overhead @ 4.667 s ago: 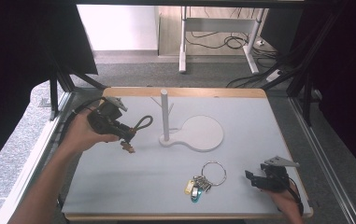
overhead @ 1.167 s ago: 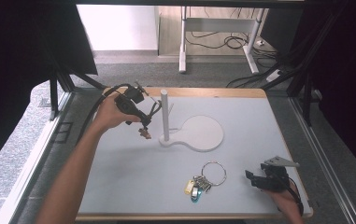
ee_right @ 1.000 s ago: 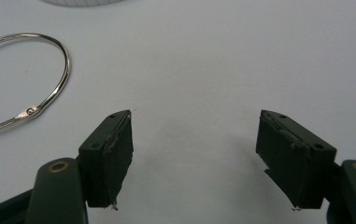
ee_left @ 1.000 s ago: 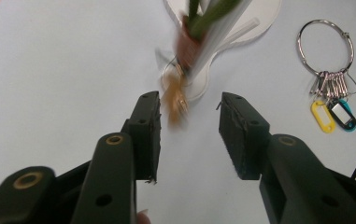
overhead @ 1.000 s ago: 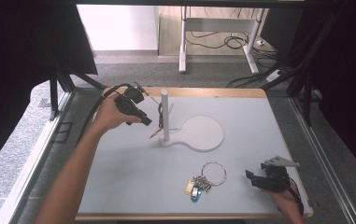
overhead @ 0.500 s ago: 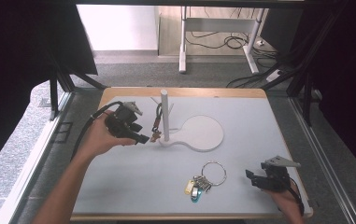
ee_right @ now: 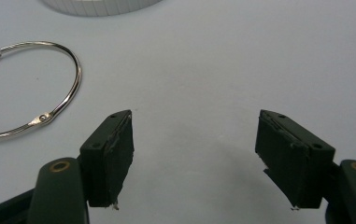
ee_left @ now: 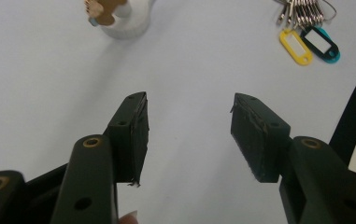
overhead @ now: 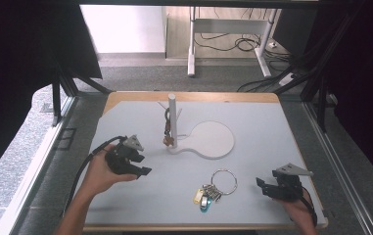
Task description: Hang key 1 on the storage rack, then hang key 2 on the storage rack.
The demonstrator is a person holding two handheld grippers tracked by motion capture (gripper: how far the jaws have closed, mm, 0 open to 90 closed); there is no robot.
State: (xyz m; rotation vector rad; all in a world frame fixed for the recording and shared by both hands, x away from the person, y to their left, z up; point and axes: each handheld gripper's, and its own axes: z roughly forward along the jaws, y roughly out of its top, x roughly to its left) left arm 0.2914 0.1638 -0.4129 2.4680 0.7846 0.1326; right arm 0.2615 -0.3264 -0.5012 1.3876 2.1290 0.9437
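A white post stand rises from its round base at mid-table. A dark ring with a brown tag hangs on the post. The tag also shows beside the post's foot. My left gripper hovers at the front left, apart from the stand. It is open, its jaws have just been opening, and nothing is between them. A key bunch with a metal ring lies near the front. My right gripper stands open and empty, right of the ring.
The key bunch carries a yellow tag and a teal tag. The grey table's wooden front edge runs just below both hands. Dark curtains and table legs stand beyond the far edge.
My left gripper hooked the ring with the brown tag on the post, let it go, and drew back left and toward the front edge. The right gripper has stayed put.
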